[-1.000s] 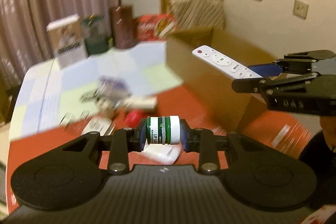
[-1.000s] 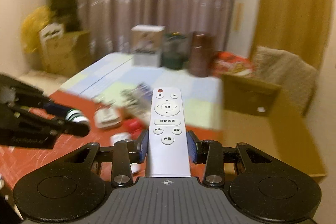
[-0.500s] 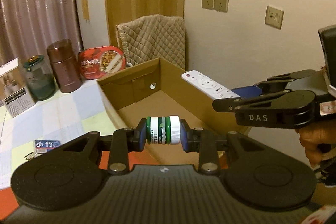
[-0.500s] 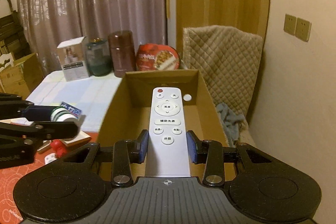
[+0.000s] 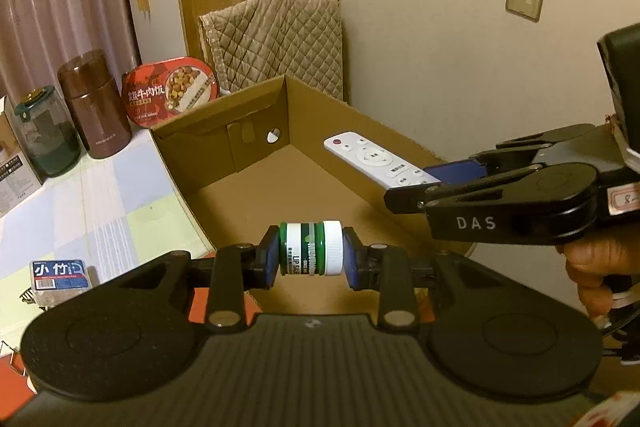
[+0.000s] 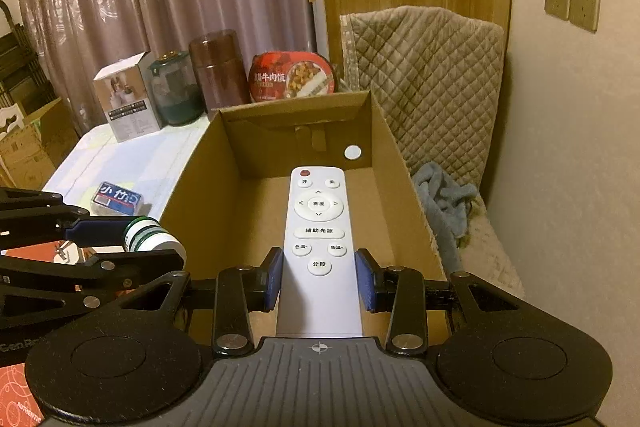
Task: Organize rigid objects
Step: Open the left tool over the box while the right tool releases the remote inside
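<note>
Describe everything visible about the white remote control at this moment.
The white remote control is a slim, flat bar, plastic by the look, with rounded corners. It has a red button at its far end, a round direction pad, and small oval keys with Chinese labels. The right gripper has its jaws closed on the remote's near half, the blue pads pressing its two long edges. It points forward, buttons up, held in the air over the open cardboard box, touching nothing else.
</note>
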Demonstrator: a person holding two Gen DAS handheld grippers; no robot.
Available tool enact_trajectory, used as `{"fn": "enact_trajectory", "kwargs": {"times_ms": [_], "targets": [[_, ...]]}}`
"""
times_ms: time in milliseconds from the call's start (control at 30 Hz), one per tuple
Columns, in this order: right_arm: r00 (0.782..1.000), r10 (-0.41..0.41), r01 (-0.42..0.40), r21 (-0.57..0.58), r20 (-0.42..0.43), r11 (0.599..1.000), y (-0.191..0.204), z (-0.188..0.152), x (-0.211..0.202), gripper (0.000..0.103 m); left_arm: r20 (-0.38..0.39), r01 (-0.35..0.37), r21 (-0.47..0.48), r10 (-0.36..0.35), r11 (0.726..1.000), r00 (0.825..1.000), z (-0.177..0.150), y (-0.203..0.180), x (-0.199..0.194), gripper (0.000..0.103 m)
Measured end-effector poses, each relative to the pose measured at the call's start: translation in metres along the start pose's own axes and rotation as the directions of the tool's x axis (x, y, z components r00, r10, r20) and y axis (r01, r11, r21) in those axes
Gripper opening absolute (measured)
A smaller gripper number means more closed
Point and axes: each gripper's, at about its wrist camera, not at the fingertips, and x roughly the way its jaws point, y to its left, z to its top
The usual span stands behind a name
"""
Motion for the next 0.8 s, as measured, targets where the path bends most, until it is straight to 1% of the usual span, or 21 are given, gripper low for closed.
{"fn": "enact_trajectory", "kwargs": {"times_ms": [100, 200, 500, 800], "targets": [[1.000, 0.000, 0.000, 0.007, -0.004, 1.000, -0.001, -0.001, 0.004, 0.035, 0.000, -0.001, 0.004, 0.001, 1.000, 1.000, -0.001, 0.001, 0.004, 0.027], [1.000, 0.001, -0.001, 0.010, -0.011, 1.000, -0.001, -0.001, 0.007, 0.035, 0.016, -0.001, -0.012, 0.001, 1.000, 1.000, 0.000, 0.005, 0.002, 0.031], [1.000, 0.007, -0.006, 0.013, -0.015, 1.000, 0.001, 0.000, 0.010, 0.035, 0.052, -0.052, -0.057, 0.054, 0.997, 0.997, -0.004, 0.026, -0.027, 0.031], [1.000, 0.003, -0.003, -0.013, -0.027, 1.000, 0.015, -0.002, 0.014, 0.035, 0.074, -0.058, -0.081, 0.064, 0.995, 0.995, -0.011, 0.038, -0.045, 0.031]]}}
